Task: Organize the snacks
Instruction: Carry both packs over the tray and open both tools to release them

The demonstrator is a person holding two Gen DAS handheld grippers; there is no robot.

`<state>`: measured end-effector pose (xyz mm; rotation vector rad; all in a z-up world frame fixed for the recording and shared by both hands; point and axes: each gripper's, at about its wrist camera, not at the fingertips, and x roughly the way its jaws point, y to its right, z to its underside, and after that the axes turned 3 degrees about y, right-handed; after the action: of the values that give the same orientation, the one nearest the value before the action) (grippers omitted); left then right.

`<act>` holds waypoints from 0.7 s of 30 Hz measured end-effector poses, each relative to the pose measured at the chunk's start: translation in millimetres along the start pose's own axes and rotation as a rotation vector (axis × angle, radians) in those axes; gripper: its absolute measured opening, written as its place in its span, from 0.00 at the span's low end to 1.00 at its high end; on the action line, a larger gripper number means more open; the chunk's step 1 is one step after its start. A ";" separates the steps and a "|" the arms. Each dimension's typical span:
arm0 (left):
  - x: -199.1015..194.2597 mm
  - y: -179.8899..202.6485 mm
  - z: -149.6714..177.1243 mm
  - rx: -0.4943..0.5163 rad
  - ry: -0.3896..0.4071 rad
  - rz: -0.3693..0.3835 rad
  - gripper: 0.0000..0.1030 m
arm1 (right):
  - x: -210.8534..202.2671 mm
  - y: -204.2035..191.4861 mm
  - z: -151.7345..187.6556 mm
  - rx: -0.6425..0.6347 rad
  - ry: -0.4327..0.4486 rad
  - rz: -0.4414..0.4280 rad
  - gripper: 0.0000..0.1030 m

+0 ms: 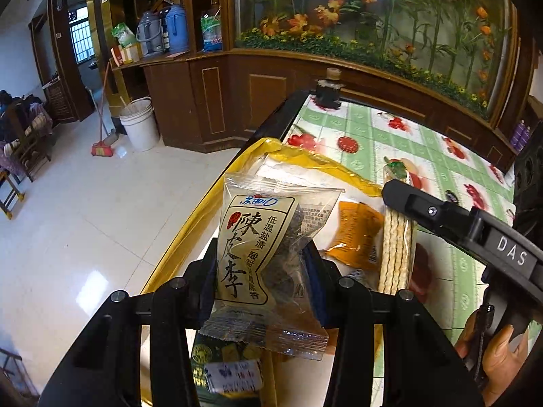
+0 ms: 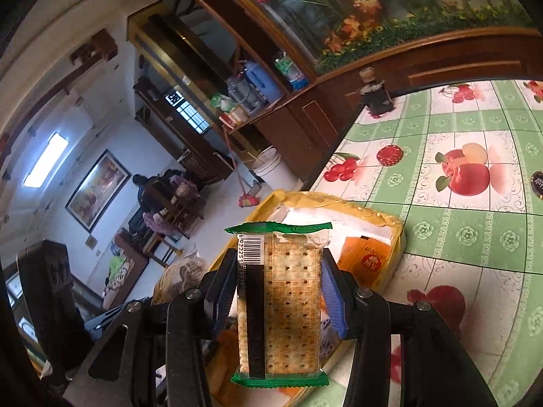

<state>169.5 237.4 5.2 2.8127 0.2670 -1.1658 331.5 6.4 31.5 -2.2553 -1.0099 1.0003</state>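
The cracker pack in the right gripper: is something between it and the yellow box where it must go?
Nothing visible blocks it. The right gripper holds the cracker pack directly over the open yellow box. Inside lies an orange packet, with bare white floor beside it. The left gripper, holding the plum packet, is alongside, not underneath.

A lived-in home, a dining or living room. The surface (image 2: 475, 237) wears a fruit-print oilcloth. Behind it runs a dark wooden cabinet (image 1: 264, 101) with a planted glass display (image 1: 373, 10), thermos flasks (image 1: 176, 27) on its shelf. A broom (image 1: 101, 142) and white bucket (image 1: 139, 125) stand on the glossy tiled floor (image 1: 85, 220). A framed picture (image 2: 96, 190) hangs on the wall.
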 end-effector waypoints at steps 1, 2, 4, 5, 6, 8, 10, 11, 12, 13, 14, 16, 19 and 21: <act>3.9 -1.3 0.5 -0.002 -0.010 -0.003 0.43 | 3.9 1.9 -0.4 0.008 -0.002 0.000 0.46; 7.4 -1.9 1.5 -0.001 -0.018 -0.007 0.43 | 8.6 3.1 -0.4 0.011 -0.006 0.001 0.46; 12.3 -2.4 3.7 0.002 -0.028 -0.022 0.43 | 16.9 3.3 0.3 0.006 -0.016 0.007 0.46; 12.6 -1.9 4.6 0.009 -0.024 -0.030 0.43 | 21.7 3.1 1.0 0.001 -0.023 0.012 0.46; 12.9 -0.9 4.7 0.014 -0.021 -0.037 0.43 | 26.0 3.1 1.8 -0.005 -0.029 0.019 0.46; 12.4 -0.4 5.7 0.018 -0.014 -0.053 0.43 | 32.1 1.9 4.1 -0.019 -0.041 0.031 0.46; 12.6 -0.5 5.7 0.015 -0.011 -0.065 0.45 | 38.5 2.1 7.1 -0.028 -0.056 0.042 0.46; 11.9 -2.5 5.9 0.005 -0.010 -0.062 0.52 | 40.6 2.7 8.4 -0.030 -0.063 0.046 0.46; 11.7 -5.1 5.5 -0.005 -0.012 -0.058 0.56 | 42.2 4.0 10.0 -0.027 -0.073 0.046 0.48; 11.8 -6.7 4.2 -0.012 -0.012 -0.052 0.57 | 42.8 5.3 11.5 -0.020 -0.077 0.044 0.48; 10.3 -8.0 3.9 -0.018 -0.009 -0.050 0.61 | 42.2 6.3 12.4 -0.016 -0.072 0.042 0.49; 8.1 -8.7 2.6 -0.023 -0.004 -0.058 0.68 | 38.4 8.7 13.2 -0.010 -0.062 0.041 0.51; -0.8 -7.1 1.7 -0.025 0.020 -0.051 0.68 | 28.4 9.7 11.6 -0.007 -0.048 0.037 0.51; -6.8 -3.7 2.2 -0.020 0.034 -0.049 0.68 | 15.9 9.0 11.2 -0.009 -0.029 0.035 0.51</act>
<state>162.6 239.9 8.4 2.8260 0.3496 -1.1193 334.1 14.6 11.9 -2.2793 -0.9917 1.0487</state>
